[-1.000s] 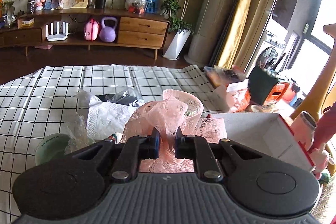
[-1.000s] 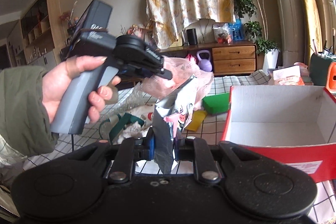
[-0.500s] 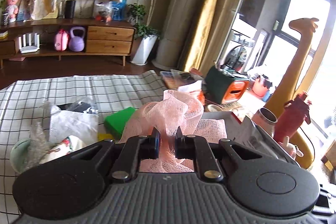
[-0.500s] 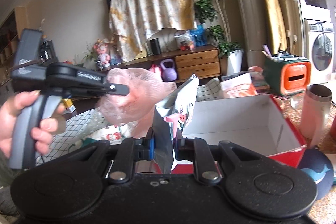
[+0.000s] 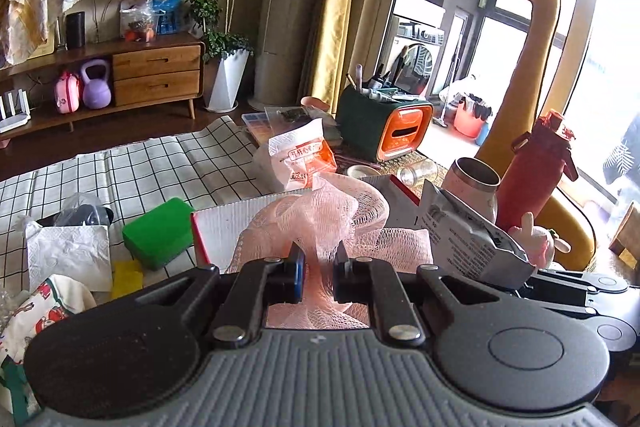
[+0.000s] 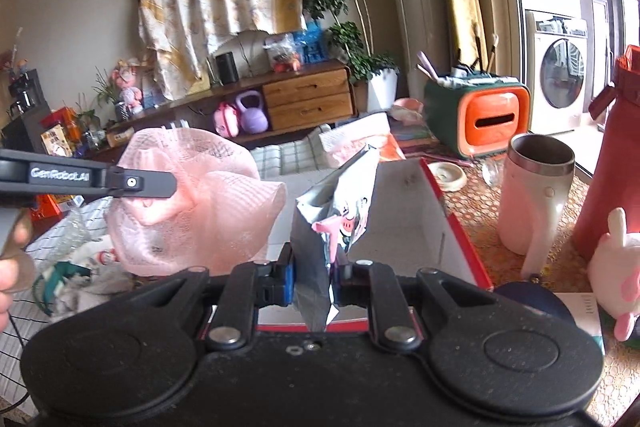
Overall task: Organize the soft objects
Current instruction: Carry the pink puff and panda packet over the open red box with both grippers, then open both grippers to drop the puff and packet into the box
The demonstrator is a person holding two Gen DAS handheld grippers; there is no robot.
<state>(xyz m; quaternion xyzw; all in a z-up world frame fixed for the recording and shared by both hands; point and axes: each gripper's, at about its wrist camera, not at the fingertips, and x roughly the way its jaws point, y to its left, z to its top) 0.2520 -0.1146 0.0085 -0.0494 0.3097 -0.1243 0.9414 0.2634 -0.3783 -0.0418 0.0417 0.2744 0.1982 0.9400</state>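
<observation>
My left gripper (image 5: 319, 273) is shut on a pink mesh bath puff (image 5: 320, 219) and holds it over the near-left end of the red-edged white box (image 5: 224, 227). The puff (image 6: 192, 203) and the left gripper's finger (image 6: 132, 183) also show in the right wrist view. My right gripper (image 6: 313, 281) is shut on a silver snack bag with a pink pig print (image 6: 340, 203), held upright above the box (image 6: 404, 211). The bag (image 5: 468, 239) shows at the right in the left wrist view, above the right gripper's body (image 5: 580, 291).
On the checked cloth (image 5: 120, 175) lie a green sponge (image 5: 158, 233), white tissue (image 5: 68, 255), a printed cloth (image 5: 44, 311) and an orange-white packet (image 5: 304, 155). A pink mug (image 6: 536, 195), red bottle (image 6: 612, 163), plush toy (image 6: 616, 267) and green-orange caddy (image 6: 476, 115) stand right of the box.
Both grippers have swung right toward the box with their loads. The puff is now over the box's left end and the snack bag sits over its middle.
</observation>
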